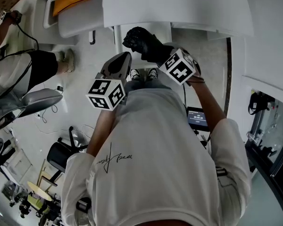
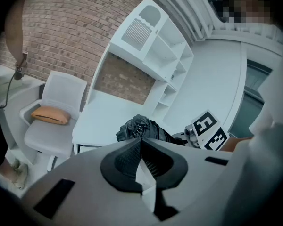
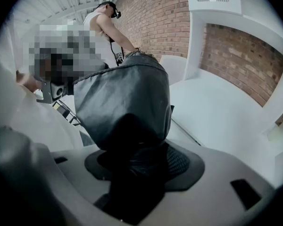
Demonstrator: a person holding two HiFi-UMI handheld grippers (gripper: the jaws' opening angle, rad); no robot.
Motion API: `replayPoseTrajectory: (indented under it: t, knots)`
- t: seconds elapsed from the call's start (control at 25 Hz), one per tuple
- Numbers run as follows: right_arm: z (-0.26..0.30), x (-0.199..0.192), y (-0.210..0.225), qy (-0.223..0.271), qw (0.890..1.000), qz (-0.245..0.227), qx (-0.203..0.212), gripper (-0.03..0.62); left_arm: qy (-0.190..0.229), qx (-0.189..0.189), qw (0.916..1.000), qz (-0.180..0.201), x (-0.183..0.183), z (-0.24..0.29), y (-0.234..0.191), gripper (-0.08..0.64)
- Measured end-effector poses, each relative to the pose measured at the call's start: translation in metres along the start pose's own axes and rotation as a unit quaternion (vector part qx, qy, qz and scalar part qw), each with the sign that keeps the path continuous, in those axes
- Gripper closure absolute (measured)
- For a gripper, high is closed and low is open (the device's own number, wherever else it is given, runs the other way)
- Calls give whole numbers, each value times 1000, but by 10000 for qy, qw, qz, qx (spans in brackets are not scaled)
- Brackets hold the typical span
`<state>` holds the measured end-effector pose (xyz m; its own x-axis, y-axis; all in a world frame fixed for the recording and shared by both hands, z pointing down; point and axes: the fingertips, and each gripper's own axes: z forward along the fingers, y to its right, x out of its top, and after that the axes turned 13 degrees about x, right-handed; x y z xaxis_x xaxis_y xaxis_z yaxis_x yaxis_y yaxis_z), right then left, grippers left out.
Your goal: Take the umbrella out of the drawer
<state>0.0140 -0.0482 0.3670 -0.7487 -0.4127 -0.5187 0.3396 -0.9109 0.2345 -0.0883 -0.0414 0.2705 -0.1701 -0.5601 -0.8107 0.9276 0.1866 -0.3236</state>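
Right tool (image 3: 137, 157) is clamped on the umbrella (image 3: 125, 100). It's black and folded, with fabric bunched between the pads and the bulk sticking out past the jaws.

Head view: umbrella (image 1: 140, 41) is held in the air just off the desk's (image 1: 179, 6) near edge, not touching the top. Right tool (image 1: 156, 54) is directly behind it, marker cube (image 1: 179, 68) facing up.

Left tool (image 2: 141, 140) is closed, jaws pressed together with nothing between them. In the head view the left tool (image 1: 119, 64) is just beside the umbrella on its left, apart from it.

Left gripper view: umbrella (image 2: 140, 127) shows in front of the desk's (image 2: 108, 114) near right corner, with the right tool's cube (image 2: 208, 130) next to it.

White chair (image 2: 56, 112) is at the desk's left end, with an orange cushion (image 2: 49, 115) on the seat. White shelf (image 2: 155, 51) rises from the desk's back edge against a brick wall (image 2: 61, 27). Second person (image 3: 106, 25) stands beyond the desk's left end.
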Motion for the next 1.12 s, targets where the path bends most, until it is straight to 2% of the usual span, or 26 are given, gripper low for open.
replayPoseTrajectory:
  t: [1.12]
  knots:
    - [-82,14,0,1018,9921,498,-541,345,330,-60,9994,8,31,-8,9,543]
